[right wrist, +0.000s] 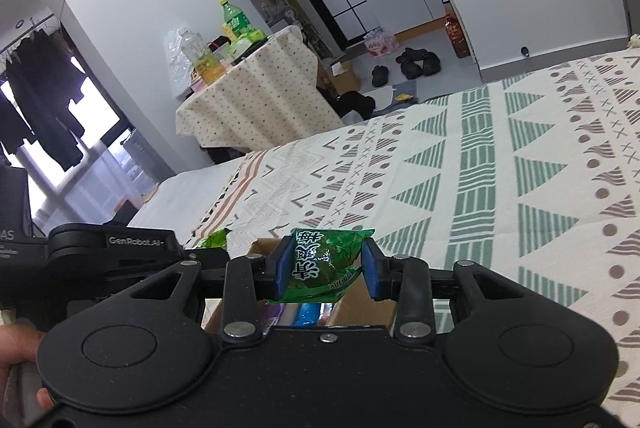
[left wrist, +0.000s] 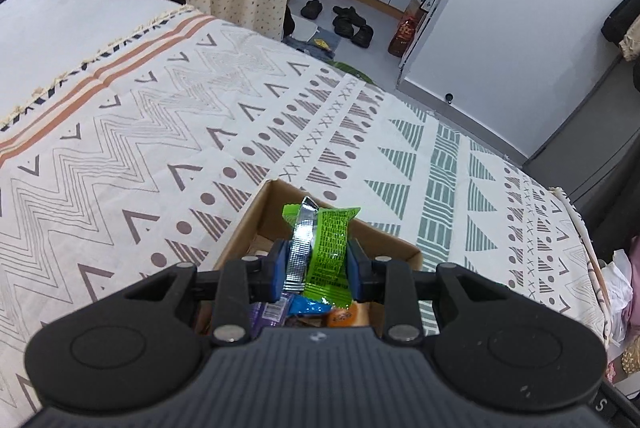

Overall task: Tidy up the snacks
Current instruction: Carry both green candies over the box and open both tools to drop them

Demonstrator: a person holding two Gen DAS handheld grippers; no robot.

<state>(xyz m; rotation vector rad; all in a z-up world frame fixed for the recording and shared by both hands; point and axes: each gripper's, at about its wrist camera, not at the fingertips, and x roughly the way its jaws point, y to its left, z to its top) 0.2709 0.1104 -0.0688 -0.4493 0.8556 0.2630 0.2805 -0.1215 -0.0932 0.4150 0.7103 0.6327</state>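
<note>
My left gripper [left wrist: 318, 268] is shut on a bright green snack packet [left wrist: 330, 244] with a silver sealed edge, held above an open cardboard box [left wrist: 256, 216]. Inside the box lie other snacks: a blue packet [left wrist: 310, 307], a purple one [left wrist: 266, 316] and an orange one [left wrist: 346, 316]. My right gripper [right wrist: 326, 270] is shut on a dark green snack packet [right wrist: 324, 266] with printed characters, over the same cardboard box [right wrist: 264, 248]. The left gripper [right wrist: 200, 248] shows at the left of the right wrist view with its green packet [right wrist: 214, 239].
The box rests on a bed with a patterned cover [left wrist: 160, 131]. A small table with a dotted cloth [right wrist: 256, 99] holds bottles [right wrist: 236, 23]. Shoes [left wrist: 348, 21] lie on the floor beyond the bed. A hand [right wrist: 20, 348] holds the left gripper's handle.
</note>
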